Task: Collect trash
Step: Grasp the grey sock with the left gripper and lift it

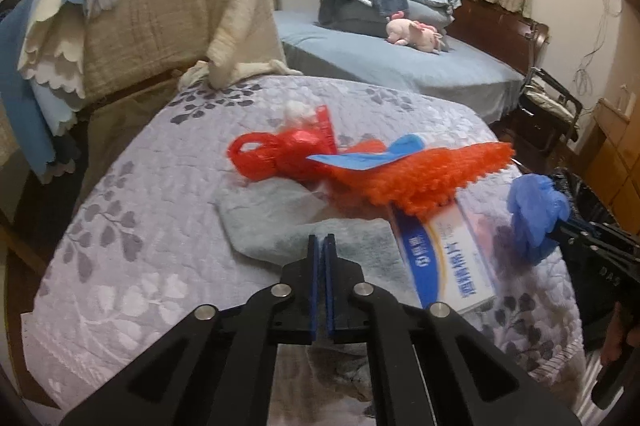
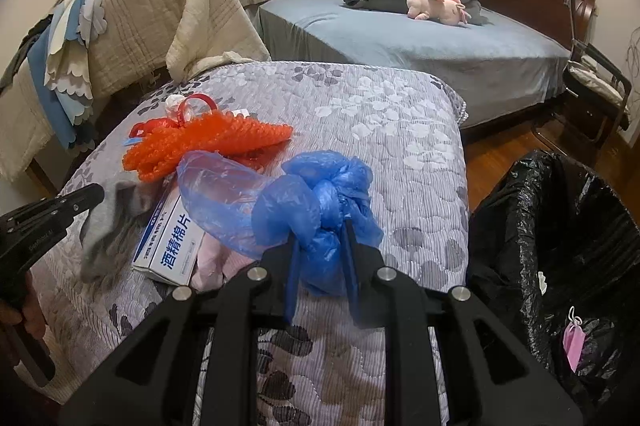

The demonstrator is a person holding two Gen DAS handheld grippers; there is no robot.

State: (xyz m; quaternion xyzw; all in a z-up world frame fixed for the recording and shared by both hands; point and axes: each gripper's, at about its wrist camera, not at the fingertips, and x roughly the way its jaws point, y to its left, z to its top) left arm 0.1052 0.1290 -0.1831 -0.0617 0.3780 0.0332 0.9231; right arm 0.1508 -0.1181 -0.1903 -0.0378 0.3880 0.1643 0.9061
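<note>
My right gripper (image 2: 320, 226) is shut on a crumpled blue plastic bag (image 2: 304, 202) and holds it above the quilted bed surface (image 2: 380, 130); the bag also shows in the left wrist view (image 1: 534, 212). My left gripper (image 1: 321, 242) is shut and empty, above a grey cloth (image 1: 304, 230). An orange bumpy net (image 1: 420, 174), a red plastic bag (image 1: 276, 150) and a white and blue box (image 1: 448, 258) lie on the quilt. A bin lined with a black bag (image 2: 560, 226) stands to the right, with a pink mask (image 2: 574, 342) inside.
A chair draped with beige and blue cloths (image 1: 152, 18) stands at the left rear. A blue bed (image 2: 420, 42) with folded bedding and a pink plush toy (image 2: 436, 4) lies behind. A dark chair (image 2: 596, 86) stands on the wooden floor at the right.
</note>
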